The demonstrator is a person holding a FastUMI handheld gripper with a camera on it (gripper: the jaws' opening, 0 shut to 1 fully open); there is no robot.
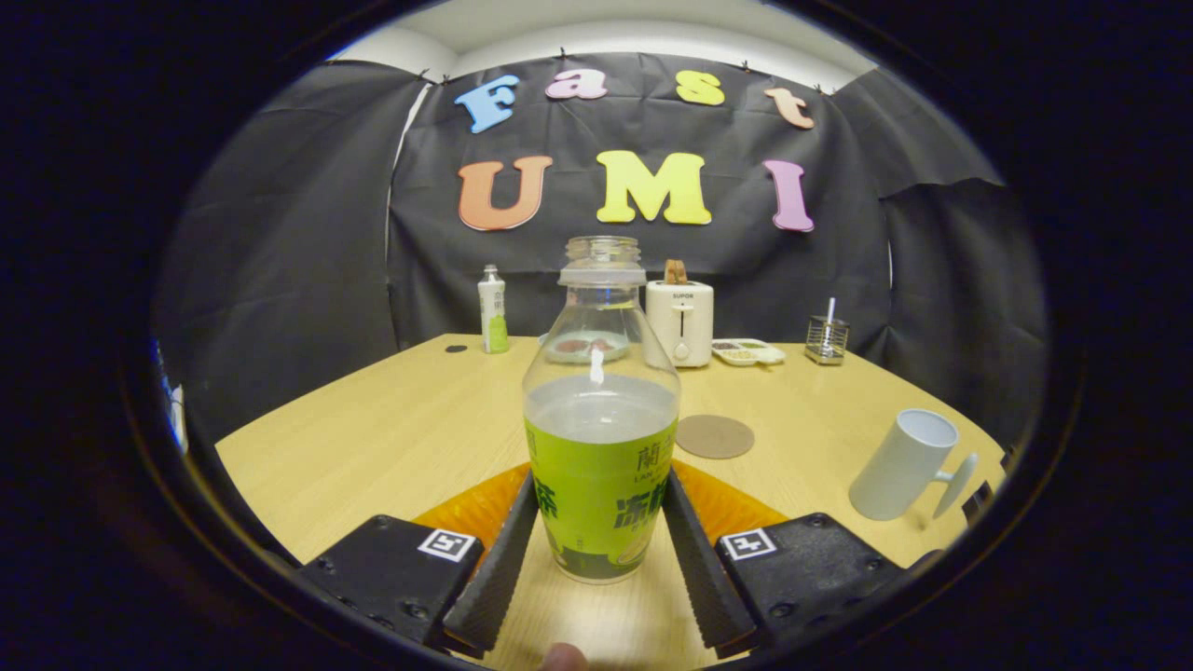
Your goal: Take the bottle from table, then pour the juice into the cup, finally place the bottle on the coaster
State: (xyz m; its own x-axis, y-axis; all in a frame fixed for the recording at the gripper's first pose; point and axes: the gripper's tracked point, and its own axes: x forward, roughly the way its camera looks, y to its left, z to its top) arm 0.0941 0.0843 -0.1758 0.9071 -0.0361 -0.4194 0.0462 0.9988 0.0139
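We note the wooden surface (373, 438) first, broad and pale, running back to the booth's dark wall. On it, between our fingers, stands the bottle (601, 419): uncapped, upright, liquid up to roughly the top of its green label. The tool (596, 550) has both fingers laid along the bottle's lower sides; they look closed on it, though whether the pads truly press or only touch we cannot tell for certain. The bottle's base looks set on the surface, not raised, so we judge the take under way at most. The cup (902, 466) sits well to the right and looks empty, so pouring is not done. The round coaster (714, 436) lies bare just beyond the bottle. Left to do: lift, pour, set down.
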